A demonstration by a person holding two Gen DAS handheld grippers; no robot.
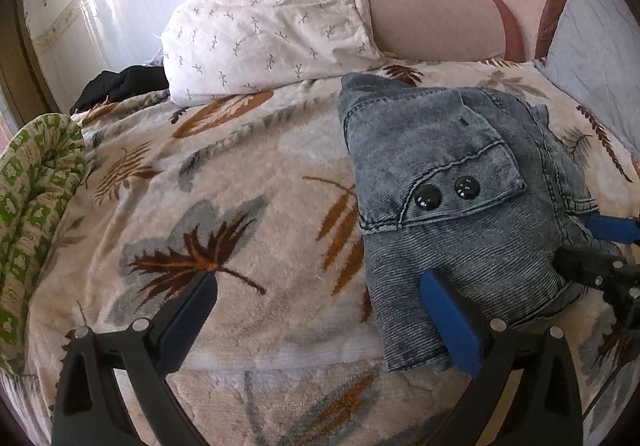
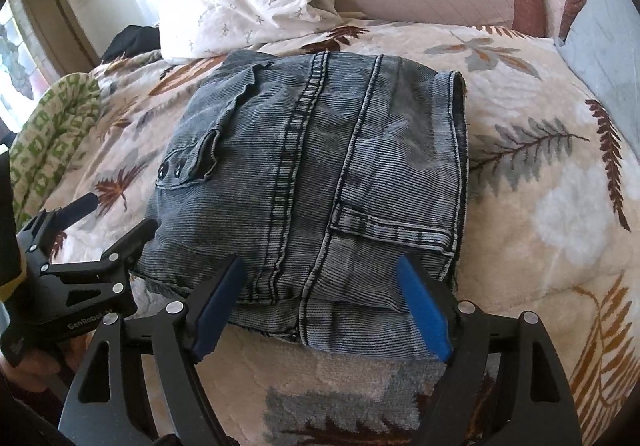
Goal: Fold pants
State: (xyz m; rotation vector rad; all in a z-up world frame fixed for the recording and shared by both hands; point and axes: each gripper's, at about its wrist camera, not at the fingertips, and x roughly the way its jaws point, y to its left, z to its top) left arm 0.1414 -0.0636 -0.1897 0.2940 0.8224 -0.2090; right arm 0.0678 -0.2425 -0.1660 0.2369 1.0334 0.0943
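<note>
The grey-blue denim pants lie folded into a thick square bundle on the bed; a pocket flap with two black buttons faces up. They also show in the left wrist view. My left gripper is open, its right finger resting over the bundle's near left edge, its left finger over bare blanket. My right gripper is open, its fingers spread over the bundle's near edge, holding nothing. The right gripper also shows at the right edge of the left wrist view.
A cream blanket with leaf print covers the bed. A white patterned pillow and a pink headboard are at the back. A green-patterned cloth lies at the left, a light blue pillow at the right.
</note>
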